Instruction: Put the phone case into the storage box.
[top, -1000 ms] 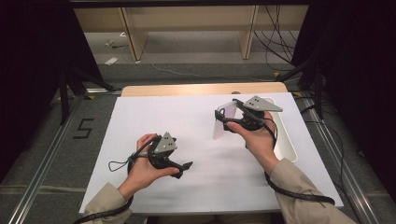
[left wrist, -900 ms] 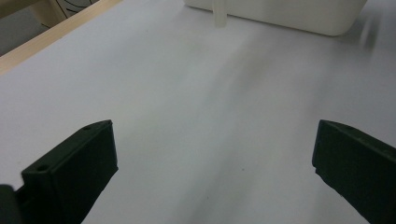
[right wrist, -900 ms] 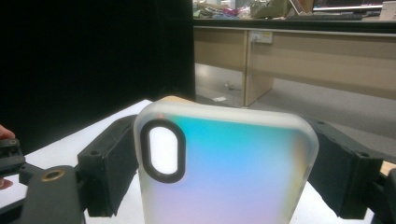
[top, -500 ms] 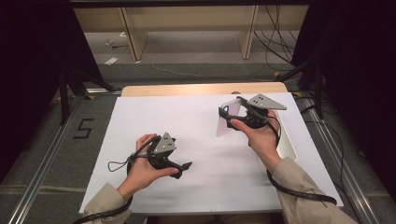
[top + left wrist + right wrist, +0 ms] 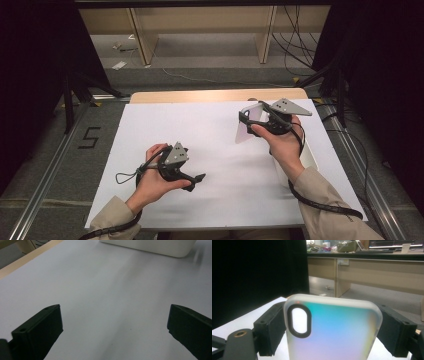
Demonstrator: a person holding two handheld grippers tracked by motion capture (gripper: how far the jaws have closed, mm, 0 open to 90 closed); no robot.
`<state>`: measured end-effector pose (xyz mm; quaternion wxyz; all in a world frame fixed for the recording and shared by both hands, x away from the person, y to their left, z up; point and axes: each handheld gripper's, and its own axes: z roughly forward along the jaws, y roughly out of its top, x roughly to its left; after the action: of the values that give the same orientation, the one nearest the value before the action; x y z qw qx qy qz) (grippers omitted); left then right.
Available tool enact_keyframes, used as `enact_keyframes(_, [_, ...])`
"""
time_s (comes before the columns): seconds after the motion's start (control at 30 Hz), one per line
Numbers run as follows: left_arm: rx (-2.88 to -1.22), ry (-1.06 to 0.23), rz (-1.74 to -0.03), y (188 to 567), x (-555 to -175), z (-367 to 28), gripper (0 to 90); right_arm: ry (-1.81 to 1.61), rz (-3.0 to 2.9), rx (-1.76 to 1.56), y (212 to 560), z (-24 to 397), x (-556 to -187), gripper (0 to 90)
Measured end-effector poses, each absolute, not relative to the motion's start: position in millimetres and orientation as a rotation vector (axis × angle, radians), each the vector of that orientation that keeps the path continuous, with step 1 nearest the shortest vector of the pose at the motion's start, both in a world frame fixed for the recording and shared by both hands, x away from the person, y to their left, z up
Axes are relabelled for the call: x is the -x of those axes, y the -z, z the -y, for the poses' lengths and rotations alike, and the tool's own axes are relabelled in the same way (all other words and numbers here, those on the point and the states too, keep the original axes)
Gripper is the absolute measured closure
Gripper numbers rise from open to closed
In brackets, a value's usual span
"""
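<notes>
My right gripper (image 5: 246, 121) is lifted over the right part of the white table top (image 5: 200, 130) and is shut on a translucent phone case (image 5: 246, 131). In the right gripper view the phone case (image 5: 337, 325) stands upright between the two black jaws, frosted with a blue-to-pink sheen and a black-rimmed camera cutout (image 5: 299, 320) at its upper left; the right gripper (image 5: 332, 335) grips it by both long edges. My left gripper (image 5: 196, 181) rests low at the front left, jaws wide apart. The left gripper (image 5: 113, 322) has only bare white surface between its jaws.
A white tray (image 5: 309, 156) lies at the table's right edge, under my right forearm; the tray (image 5: 150, 246) also shows ahead of the left jaws. The wooden table edge (image 5: 215, 95) runs along the back. Metal rails and cables flank the table on the floor.
The right gripper with the phone case has drifted slightly to the right and away from me. The left hand has stayed put.
</notes>
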<state>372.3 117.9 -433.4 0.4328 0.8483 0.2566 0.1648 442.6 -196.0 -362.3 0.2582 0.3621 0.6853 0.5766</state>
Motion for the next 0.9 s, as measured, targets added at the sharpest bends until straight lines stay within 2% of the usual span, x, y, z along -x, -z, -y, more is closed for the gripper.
enact_keyframes(0.9, [-2.109, -0.413, -0.643, 434, -372, -118, 0.0, -1.544, -1.801, -1.023, 355, 213, -448, 18.2])
